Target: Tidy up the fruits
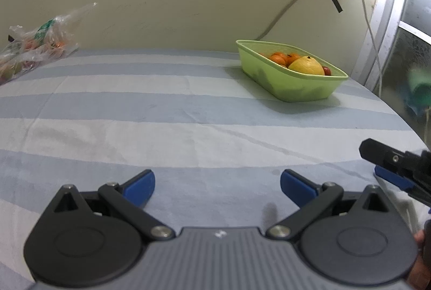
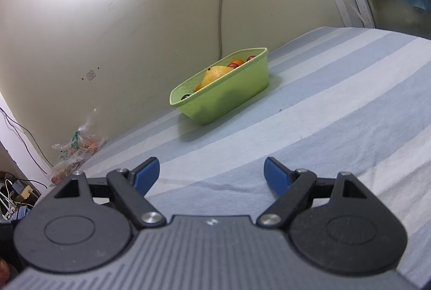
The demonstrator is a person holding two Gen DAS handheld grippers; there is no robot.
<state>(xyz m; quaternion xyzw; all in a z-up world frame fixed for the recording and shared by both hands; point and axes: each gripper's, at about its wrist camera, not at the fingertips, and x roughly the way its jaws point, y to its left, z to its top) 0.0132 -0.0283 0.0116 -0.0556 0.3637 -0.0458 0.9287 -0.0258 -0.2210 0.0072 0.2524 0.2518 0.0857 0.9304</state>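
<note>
Brimming green tub (image 1: 291, 85) of mixed fruit (image 1: 307, 66); both hand-held grippers wide, empty.

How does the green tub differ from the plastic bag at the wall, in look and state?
The green tub is rigid, opaque and open-topped; the plastic bag is clear, crumpled and slumped. The tub stands on the striped cloth clear of its edge; the bag lies at the cloth's edge by the wall. The tub's large yellow fruit shows plainly; the bag's contents are only blurred colours. Both hold orange and red items.
</note>
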